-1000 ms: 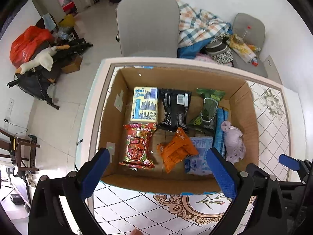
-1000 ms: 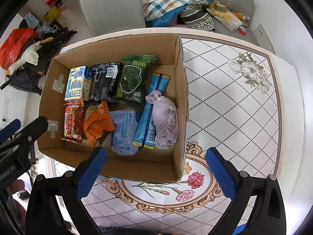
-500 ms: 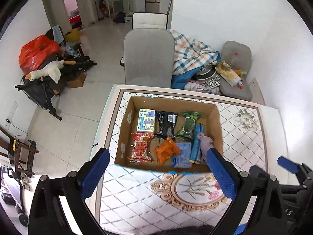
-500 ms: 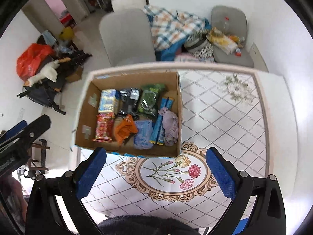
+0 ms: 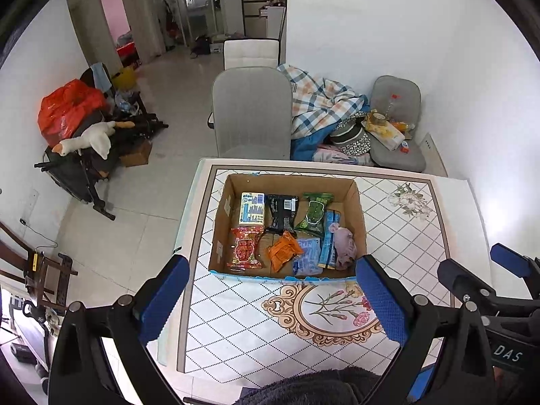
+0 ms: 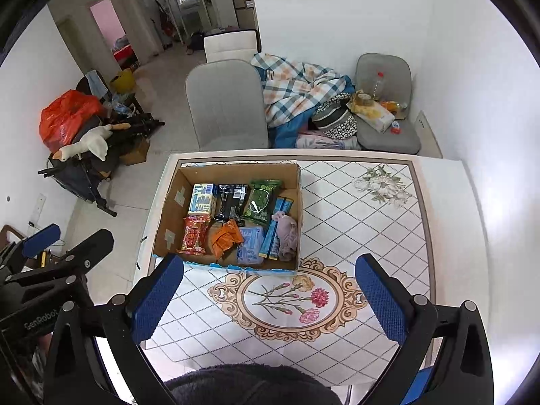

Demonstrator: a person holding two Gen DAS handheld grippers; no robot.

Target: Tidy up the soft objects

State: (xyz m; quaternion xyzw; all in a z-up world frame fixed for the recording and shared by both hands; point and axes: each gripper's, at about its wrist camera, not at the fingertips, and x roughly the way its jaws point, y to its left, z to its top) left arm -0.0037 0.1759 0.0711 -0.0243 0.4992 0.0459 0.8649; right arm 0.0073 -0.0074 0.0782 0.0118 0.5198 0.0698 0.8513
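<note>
I hold both hand-held grippers, left (image 5: 270,300) and right (image 6: 270,300), released and empty, above the tabletop (image 6: 364,236), the box (image 5: 360,222) ahead, nearer the left.

An open cardboard box (image 5: 360,216) sits on the desk (image 5: 405,236), holding soft packets laid flat in two rough rows. Along the far row lie a pale yellow pack with blue print (image 5: 251,208), a black packet (image 5: 281,213) and a green packet (image 5: 314,215), side by side. In the near row a red snack bag (image 5: 245,248) lies at the left, then a crumpled orange packet (image 5: 284,250), a light blue pouch (image 5: 307,260), and a long blue packet (image 5: 329,238) lying lengthwise. A bunched pale lilac cloth (image 5: 345,245) rests against the box's right wall, touching the long blue packet.
</note>
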